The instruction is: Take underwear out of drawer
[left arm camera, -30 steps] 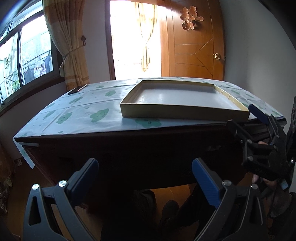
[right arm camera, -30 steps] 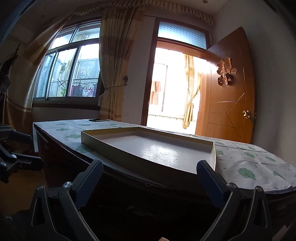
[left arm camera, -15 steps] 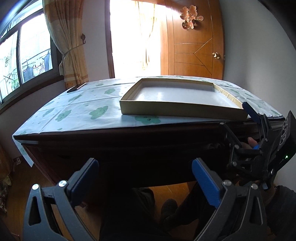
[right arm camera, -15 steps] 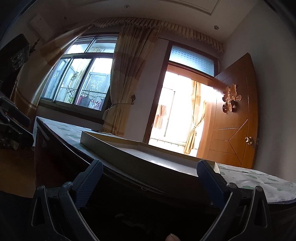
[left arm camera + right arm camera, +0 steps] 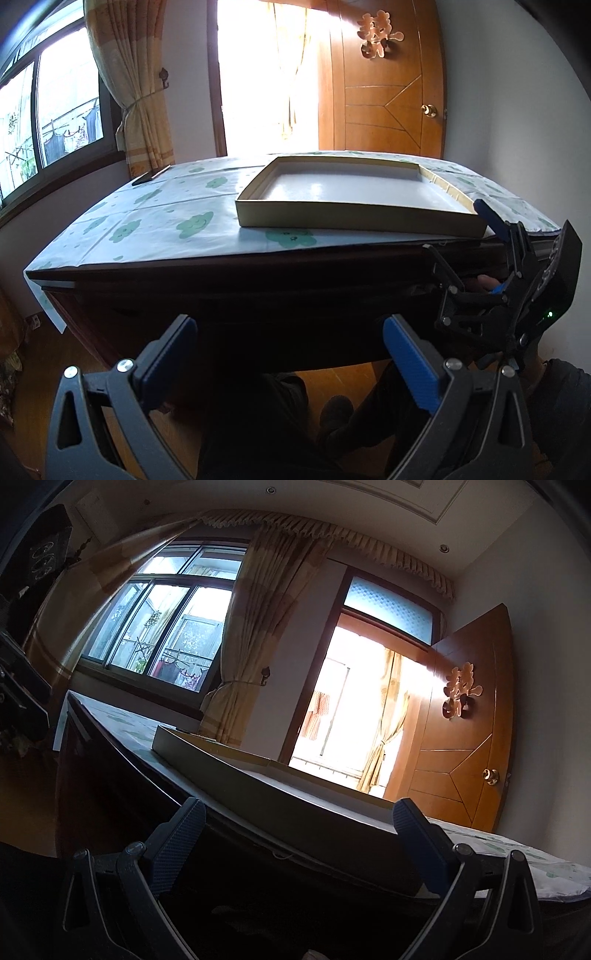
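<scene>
At the left of the left wrist view, a pale cloth (image 5: 155, 221) printed with green smiling clouds covers the dark wooden counter (image 5: 240, 295). A flat dark slab (image 5: 150, 174) lies at its far edge. The left gripper (image 5: 290, 345), with ribbed blue pads, gapes wide at lower centre, holding nothing. Centre right, a shallow rectangular cardboard tray (image 5: 354, 218) sits empty. At right, the right gripper (image 5: 461, 236) reaches the counter's shadowed front, spread wide. No drawer or underwear can be made out. A gold ornament (image 5: 380, 35) hangs on the door, unreadable.
</scene>
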